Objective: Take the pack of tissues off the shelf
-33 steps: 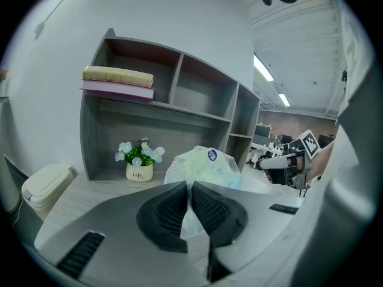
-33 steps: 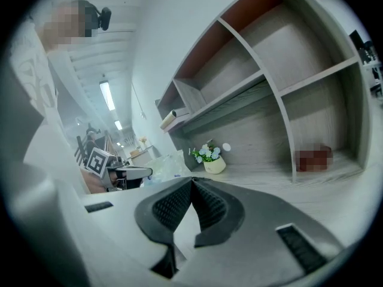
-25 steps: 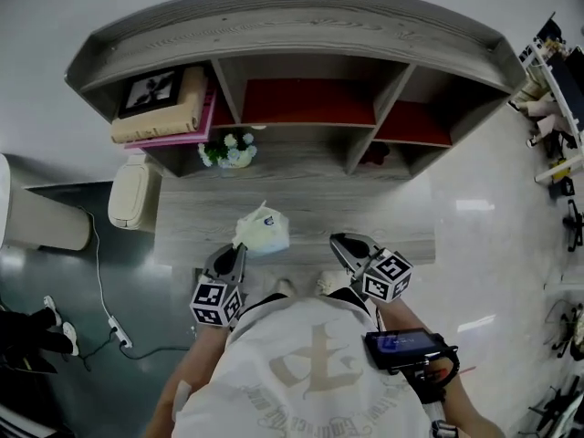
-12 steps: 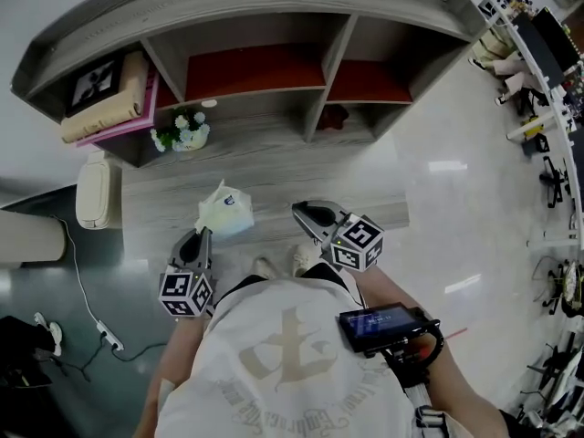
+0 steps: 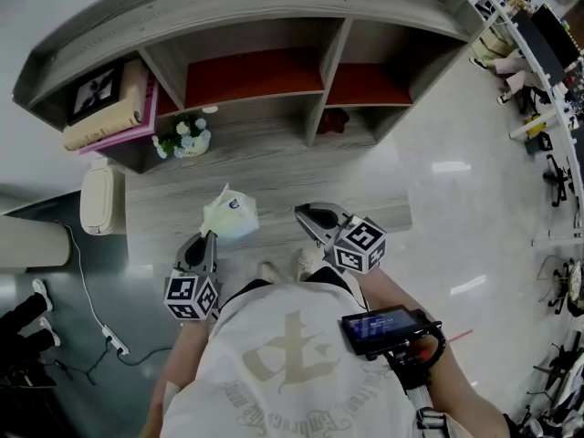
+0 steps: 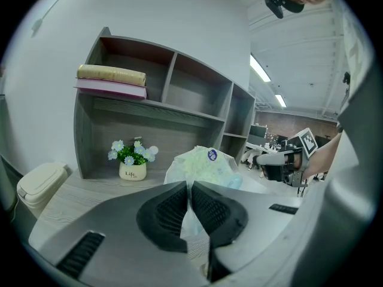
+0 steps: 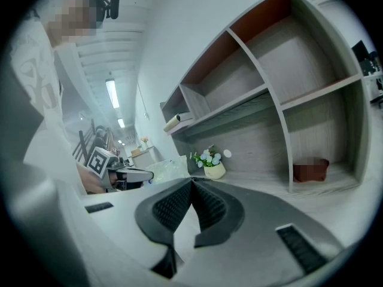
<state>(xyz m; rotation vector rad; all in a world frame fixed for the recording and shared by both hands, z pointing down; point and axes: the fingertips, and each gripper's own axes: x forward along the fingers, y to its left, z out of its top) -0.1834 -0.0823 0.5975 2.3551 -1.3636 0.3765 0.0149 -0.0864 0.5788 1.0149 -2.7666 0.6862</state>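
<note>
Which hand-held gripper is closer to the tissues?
Left. The left hand-held gripper pinches the pack of tissues by its wrapper edge; the right hand-held gripper sits off to its right, touching nothing.

shelf [image 5: 274, 158]: grey woodgrain, red back panels [image 5: 254, 73] | pack of tissues [image 5: 230, 215] in front of shelf: pale green-white, blue round sticker [image 6: 212, 154] | flowers [image 5: 185, 135] on shelf: white-blue, cream pot [image 6: 132, 171] | books [image 5: 105, 121] on shelf: tan over pink
</note>
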